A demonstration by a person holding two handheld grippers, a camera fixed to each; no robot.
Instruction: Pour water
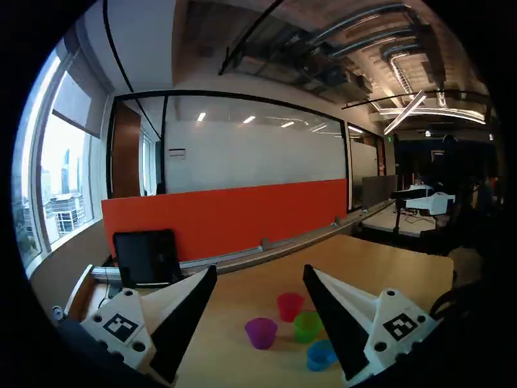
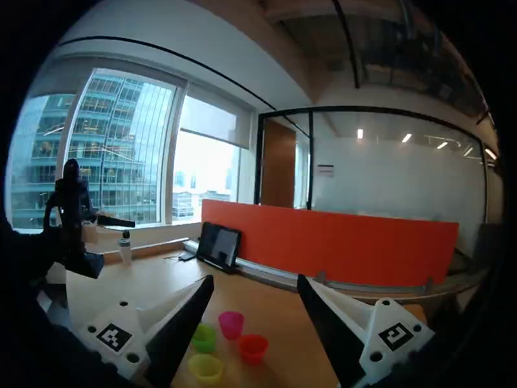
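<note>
While hovering above the bench [image 1: 388, 265], holding left tongs [image 1: 259, 268] and right tongs [image 2: 254, 277] spread apart, clamping nothing; showing four coloured cups [image 1: 290, 305] standing upright, clustering close together on the bench.

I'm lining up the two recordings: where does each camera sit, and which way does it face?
Left gripper view: rides the left gripper, above the wooden table, facing the orange partition and glass wall; its open jaws frame four coloured cups.
Right gripper view: rides the right gripper, turned toward the windows and the partition; its open jaws frame a cluster of cups.
Shared: table, partition, the black screen standing before it; whether the cups are the same set, I cannot tell.
</note>
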